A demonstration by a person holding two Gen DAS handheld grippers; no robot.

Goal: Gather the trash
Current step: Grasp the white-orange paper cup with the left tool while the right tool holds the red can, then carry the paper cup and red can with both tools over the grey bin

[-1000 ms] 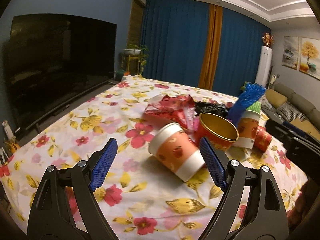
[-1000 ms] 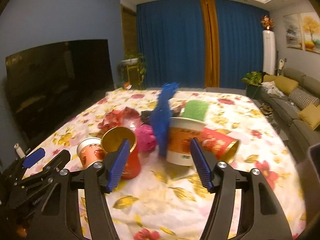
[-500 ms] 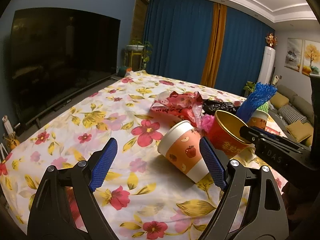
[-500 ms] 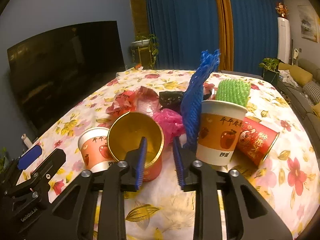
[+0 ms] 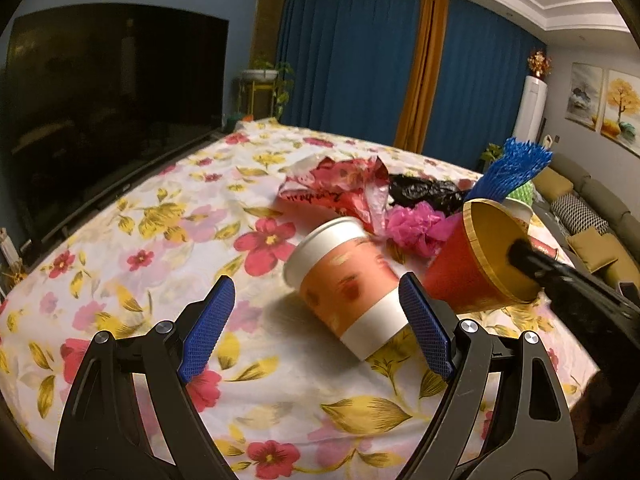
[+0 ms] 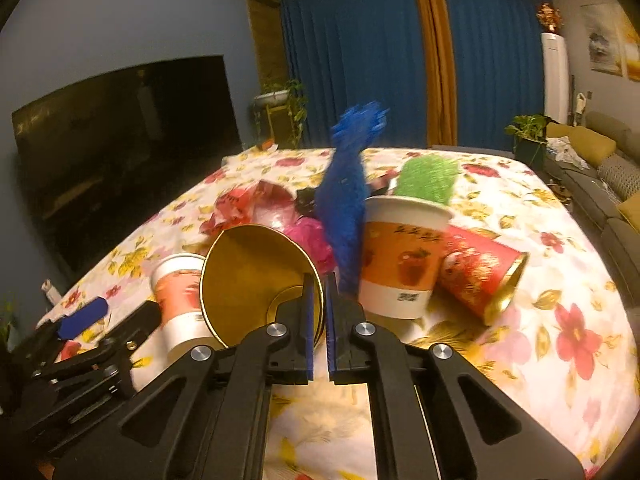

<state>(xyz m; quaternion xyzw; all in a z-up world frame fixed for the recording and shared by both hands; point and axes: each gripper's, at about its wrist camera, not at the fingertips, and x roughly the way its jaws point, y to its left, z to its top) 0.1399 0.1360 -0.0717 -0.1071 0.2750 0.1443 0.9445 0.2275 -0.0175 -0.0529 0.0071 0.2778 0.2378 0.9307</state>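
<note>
Right claw [image 6: 318, 328] pinches the rim of the gold-lined red cup [image 6: 256, 280], tilting it off the flowered desk [image 6: 540, 280] for collection; left claw [image 5: 316, 320] is spread, framing the toppled orange paper cup [image 5: 344, 280] as the likely next pickup

Tilted red gold-lined cup [image 6: 256, 276] beside a tipped orange paper cup [image 5: 352, 284].

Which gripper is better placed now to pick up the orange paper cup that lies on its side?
Left. The left gripper is open and the orange paper cup lies just ahead, while the right gripper is shut on the gold-lined cup.
</note>
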